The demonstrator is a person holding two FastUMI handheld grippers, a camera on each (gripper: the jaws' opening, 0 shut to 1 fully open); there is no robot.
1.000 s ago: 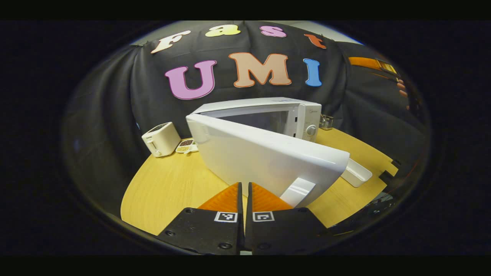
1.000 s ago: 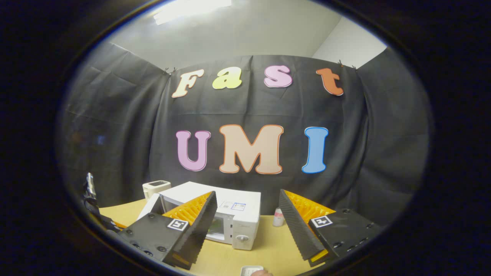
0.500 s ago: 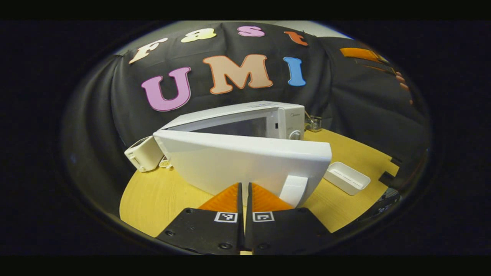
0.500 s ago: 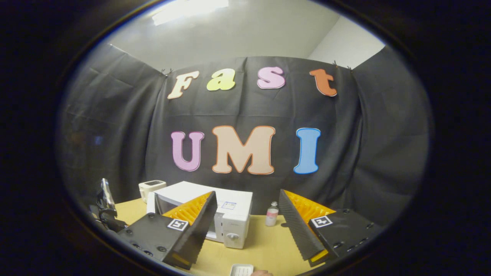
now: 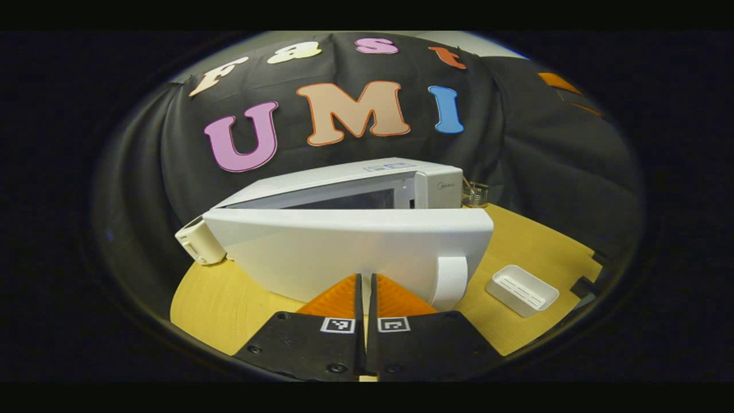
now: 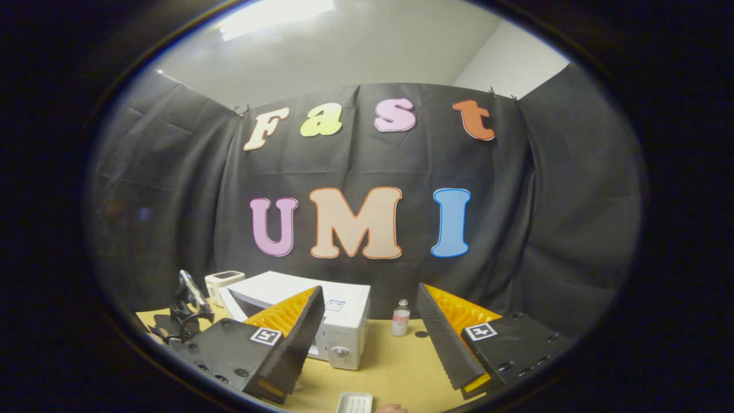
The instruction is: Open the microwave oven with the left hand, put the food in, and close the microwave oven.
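The white microwave stands on the wooden table with its door swung partly open, the dark cavity showing behind it. My left gripper is shut with nothing between its fingers. Its tips sit close to the door's outer face, just left of the white handle. A white tray lies on the table to the right of the door. In the right gripper view my right gripper hangs open and empty above the table. The microwave is behind its left finger and the tray is below it.
A white toaster stands left of the microwave and a small wire holder behind its right side. A small bottle stands right of the microwave. The table has bare wood to the right.
The left gripper view has swung so the door's outer face now lies broadside to it. In the right gripper view the left gripper has shifted right, toward the microwave. The right gripper stays open.
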